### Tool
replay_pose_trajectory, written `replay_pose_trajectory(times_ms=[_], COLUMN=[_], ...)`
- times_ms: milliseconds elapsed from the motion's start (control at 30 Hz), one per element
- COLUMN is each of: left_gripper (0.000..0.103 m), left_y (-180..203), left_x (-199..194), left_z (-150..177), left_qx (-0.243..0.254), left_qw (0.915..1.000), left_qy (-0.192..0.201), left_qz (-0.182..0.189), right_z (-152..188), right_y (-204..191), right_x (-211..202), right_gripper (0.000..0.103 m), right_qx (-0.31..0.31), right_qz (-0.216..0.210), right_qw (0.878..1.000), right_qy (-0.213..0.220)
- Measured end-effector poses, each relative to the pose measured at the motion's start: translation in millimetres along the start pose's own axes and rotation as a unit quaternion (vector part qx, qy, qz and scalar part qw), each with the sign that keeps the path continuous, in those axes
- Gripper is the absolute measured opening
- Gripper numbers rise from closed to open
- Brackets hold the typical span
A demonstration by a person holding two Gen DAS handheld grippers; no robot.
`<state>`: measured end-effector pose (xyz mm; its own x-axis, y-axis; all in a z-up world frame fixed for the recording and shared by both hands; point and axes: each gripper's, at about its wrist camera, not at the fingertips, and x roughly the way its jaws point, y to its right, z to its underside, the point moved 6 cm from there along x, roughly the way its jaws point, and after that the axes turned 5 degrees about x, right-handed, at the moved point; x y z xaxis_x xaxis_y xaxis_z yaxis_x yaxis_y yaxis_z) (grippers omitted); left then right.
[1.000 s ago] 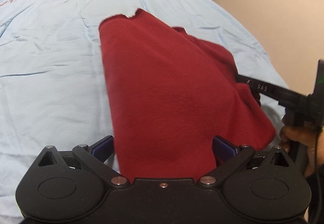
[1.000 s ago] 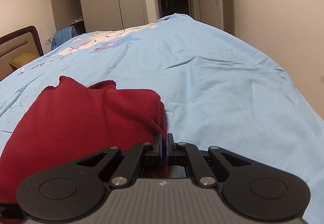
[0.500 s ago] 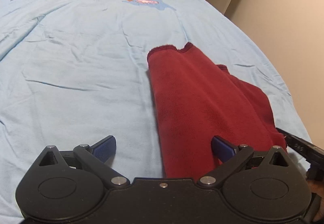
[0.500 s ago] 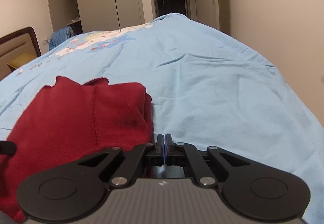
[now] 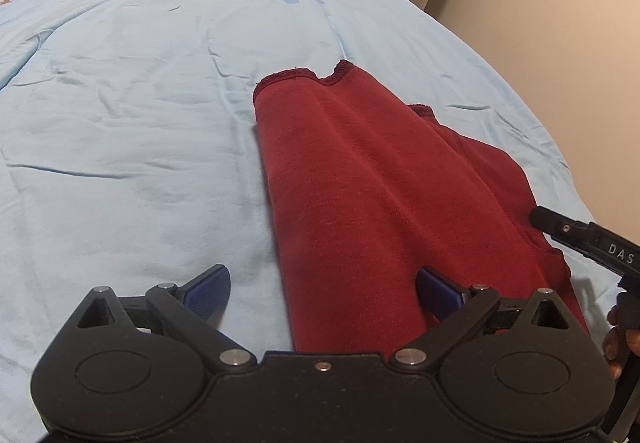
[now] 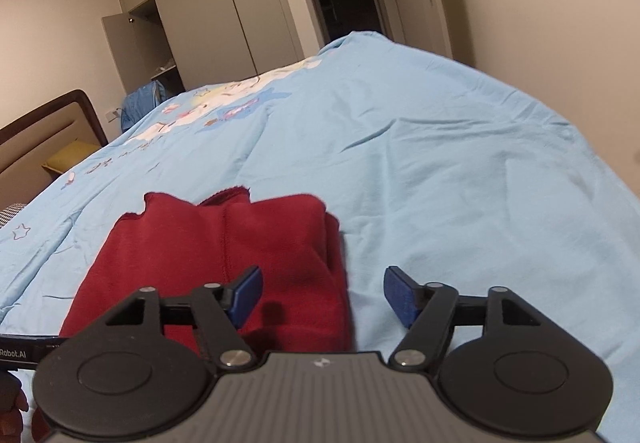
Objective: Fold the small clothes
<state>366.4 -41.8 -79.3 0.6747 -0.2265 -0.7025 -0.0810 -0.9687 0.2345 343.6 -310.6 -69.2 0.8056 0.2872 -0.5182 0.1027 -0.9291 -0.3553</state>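
Lettering "DAS" on right claw point(image 6: 322, 297), "Robot.AI" on left claw point(image 5: 324, 293), both spread over red garment point(image 5: 384, 203).

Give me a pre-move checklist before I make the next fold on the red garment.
1. Left gripper open, holding nothing: ok.
2. Right gripper open, released: ok.
3. Red garment lying on the blue bedsheet, clear of both grippers' fingers: ok.
4. Folded right edge stacked evenly: not ok, layers look slightly offset in the right wrist view.
5. Near hem reachable: cannot tell, hidden behind the gripper bodies.
6. Sheet free of other items near the garment: ok.
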Motion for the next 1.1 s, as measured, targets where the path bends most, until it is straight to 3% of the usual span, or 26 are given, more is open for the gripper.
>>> replay_pose_trajectory(times_ms=[167,500,667,767,800,900,1100], left_gripper=[0.101,0.102,0.102,0.102,0.101,0.095,0.083], left_y=[0,-1,-1,-1,-1,0,3], left_x=[0,4,4,4,4,3,3], left_z=[0,1,1,1,1,0,-1], left_qx=[0.001,0.006,0.007,0.007,0.007,0.007,0.000], left_qw=[1.0000,1.0000,1.0000,1.0000,1.0000,1.0000,0.9998], left_qy=[-0.001,0.002,0.004,0.004,0.004,0.005,0.004], left_qz=[0.001,-0.002,-0.003,-0.003,-0.003,0.004,0.021], right_z=[12,29,32,34,35,37,39], right_y=[2,6,2,-2,-4,-8,-8], right_x=[14,18,16,15,15,13,13], right_gripper=[0.075,0.073,0.069,0.059,0.052,0.047,0.045], right_qx=[0.017,0.013,0.005,-0.005,-0.008,-0.017,-0.011], right_qz=[-0.001,-0.004,0.001,-0.001,-0.005,-0.003,-0.002], right_qw=[1.000,1.000,1.000,1.000,1.000,1.000,1.000], right_qy=[-0.016,0.004,0.010,0.013,0.013,0.017,0.021])
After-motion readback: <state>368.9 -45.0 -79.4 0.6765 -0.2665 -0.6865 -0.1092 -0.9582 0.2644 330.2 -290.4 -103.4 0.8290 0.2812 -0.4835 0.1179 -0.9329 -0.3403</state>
